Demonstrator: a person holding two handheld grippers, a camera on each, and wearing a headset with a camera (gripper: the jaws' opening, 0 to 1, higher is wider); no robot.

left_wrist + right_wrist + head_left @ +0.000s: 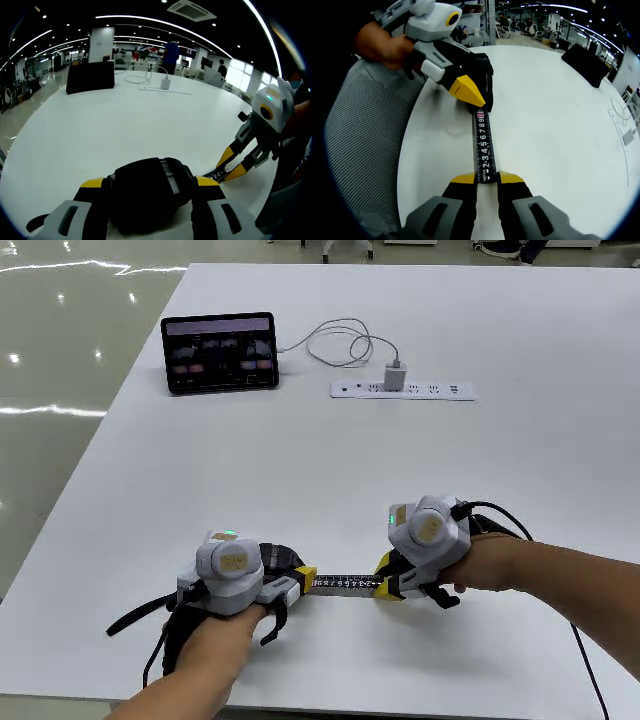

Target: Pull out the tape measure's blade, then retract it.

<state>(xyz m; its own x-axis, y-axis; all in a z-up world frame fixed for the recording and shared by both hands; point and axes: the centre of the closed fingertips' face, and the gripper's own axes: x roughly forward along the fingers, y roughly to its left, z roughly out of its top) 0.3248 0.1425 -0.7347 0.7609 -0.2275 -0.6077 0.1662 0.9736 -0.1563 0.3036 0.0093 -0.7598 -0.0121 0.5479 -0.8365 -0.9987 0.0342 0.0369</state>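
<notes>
The left gripper [150, 183] clamps the black tape measure case [145, 200] near the table's [330, 470] near edge; the right gripper [486, 176], just to its right, pinches the end of the short drawn-out blade [482, 137] (digits 2 to 9 readable); far off, well apart, sit a tablet [220, 351], screen illegible, a power strip [430, 391], a charger [395, 374] and a cable [340, 340].

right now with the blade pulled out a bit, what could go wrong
The right gripper pinches only the tip of the blade; if it slips, the blade could snap back toward the case. The left gripper clamps the rounded black case; a harder pull might twist it loose.
</notes>
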